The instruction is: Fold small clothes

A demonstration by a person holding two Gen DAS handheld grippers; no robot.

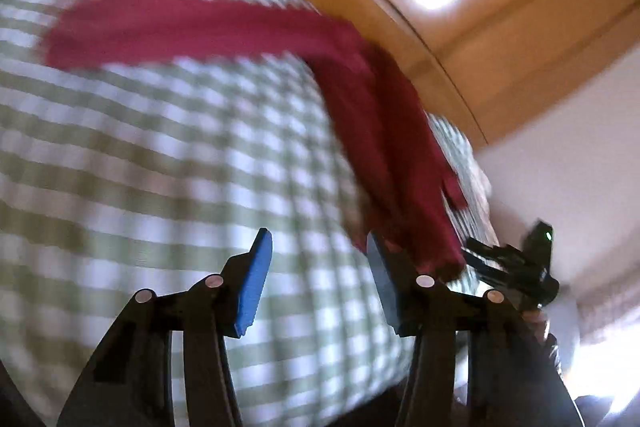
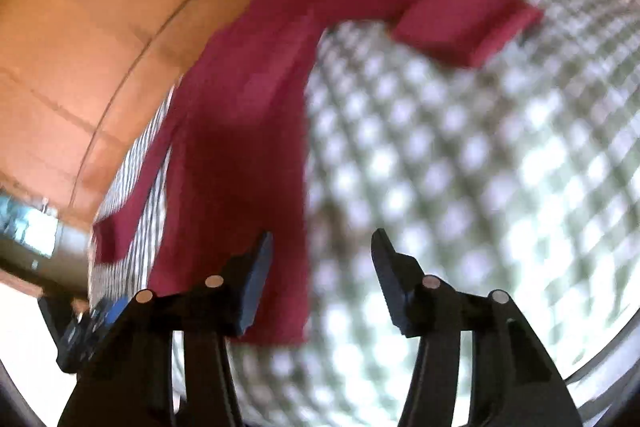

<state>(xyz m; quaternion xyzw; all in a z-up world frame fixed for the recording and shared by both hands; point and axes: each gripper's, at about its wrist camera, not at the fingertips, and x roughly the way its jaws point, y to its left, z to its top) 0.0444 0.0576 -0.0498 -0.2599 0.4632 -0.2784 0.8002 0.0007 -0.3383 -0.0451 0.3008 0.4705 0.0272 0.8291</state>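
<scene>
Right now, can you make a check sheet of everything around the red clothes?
Surface: green-and-white checked cloth over the table.
Job's things: red garment, spread out, one part hanging over the table edge.
Clutter: nothing seen.
Grippers: left gripper open, nothing between its fingers; right gripper open, garment beneath, not gripped.
Cables: nothing seen.
Surroundings: orange tiled floor with a bright glare; pictures blurred.

A dark red garment [image 1: 248, 27] lies blurred across the green checked cloth [image 1: 160, 155], beyond the left gripper's [image 1: 320, 279] parted, empty jaws.
</scene>
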